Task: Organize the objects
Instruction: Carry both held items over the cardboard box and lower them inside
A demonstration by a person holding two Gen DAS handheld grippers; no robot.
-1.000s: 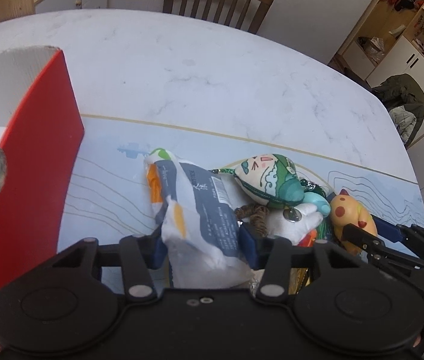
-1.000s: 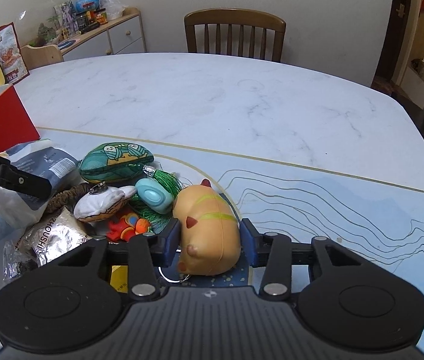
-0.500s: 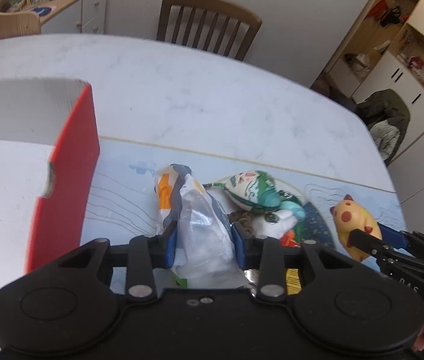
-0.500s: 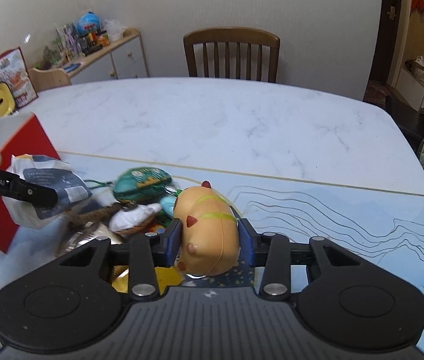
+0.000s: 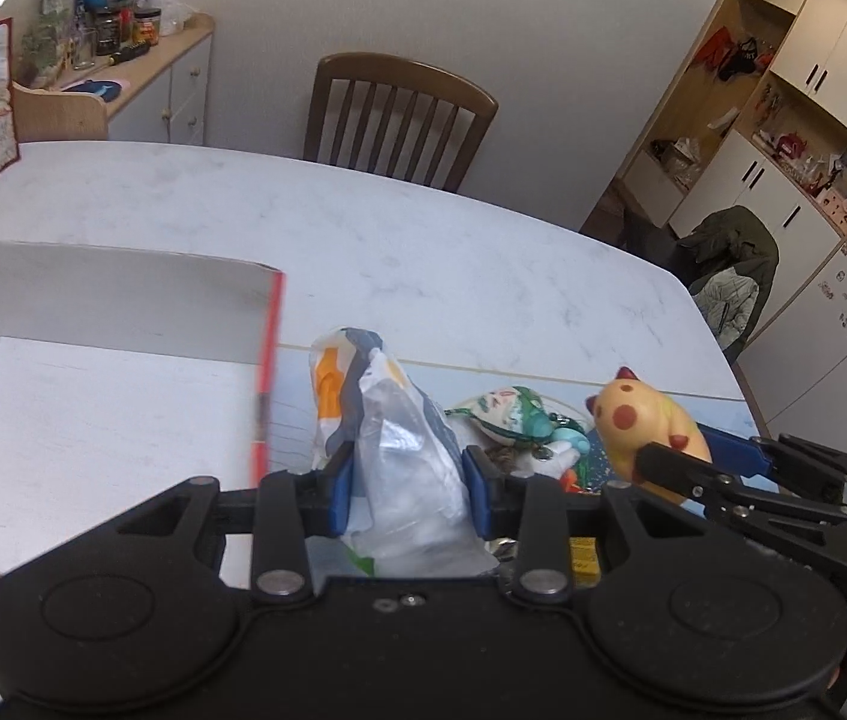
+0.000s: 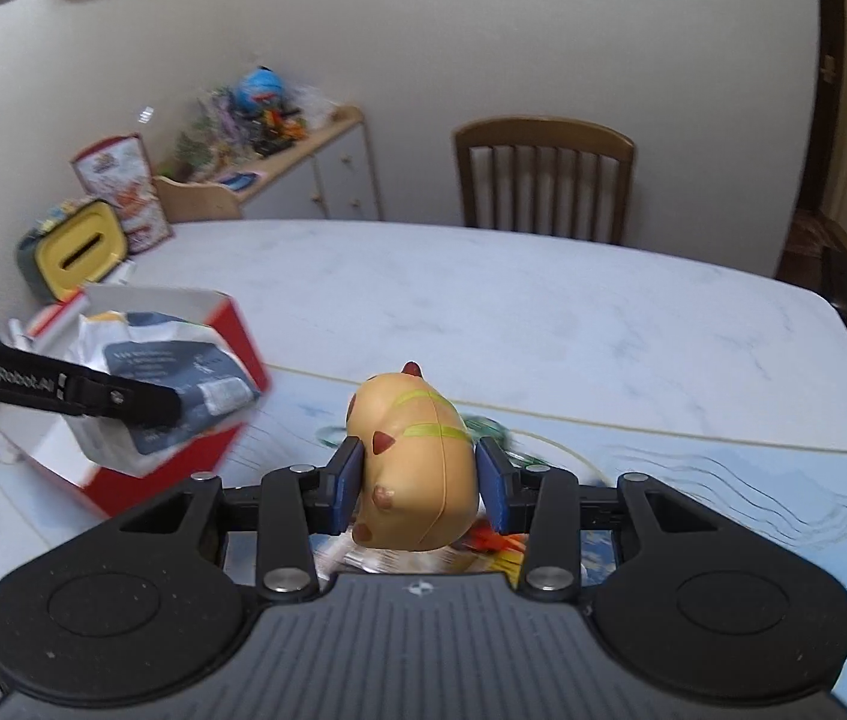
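Two objects are held aloft at once. A crinkled white, grey and orange plastic packet [image 5: 405, 450] is clamped between the blue pads of the left gripper [image 5: 408, 483], and a plump yellow-orange toy animal with red spots and ears [image 6: 417, 462] is clamped between the pads of the right gripper [image 6: 417, 492]. Both are lifted clear of the pale blue patterned mat [image 6: 723, 480], on which a small heap of remaining trinkets [image 5: 519, 432] is left, among them a green and white pouch.

The open red cardboard box with a white interior [image 5: 93, 390] is seen to the left of both grippers, with its red side wall [image 5: 264, 384] just beside the packet. In the right wrist view the packet appears level with or slightly over the box's near corner. The packet's long axis is stood roughly upright, running away from the jaws, and its lower end hangs loose below the pads.

The left gripper is judged much the nearer to the box, so a short leftward carry over the red wall is what the packet's drop would call for. The toy would have to be carried across the heap and past the left gripper, so crowding at the box mouth is the likely risk.
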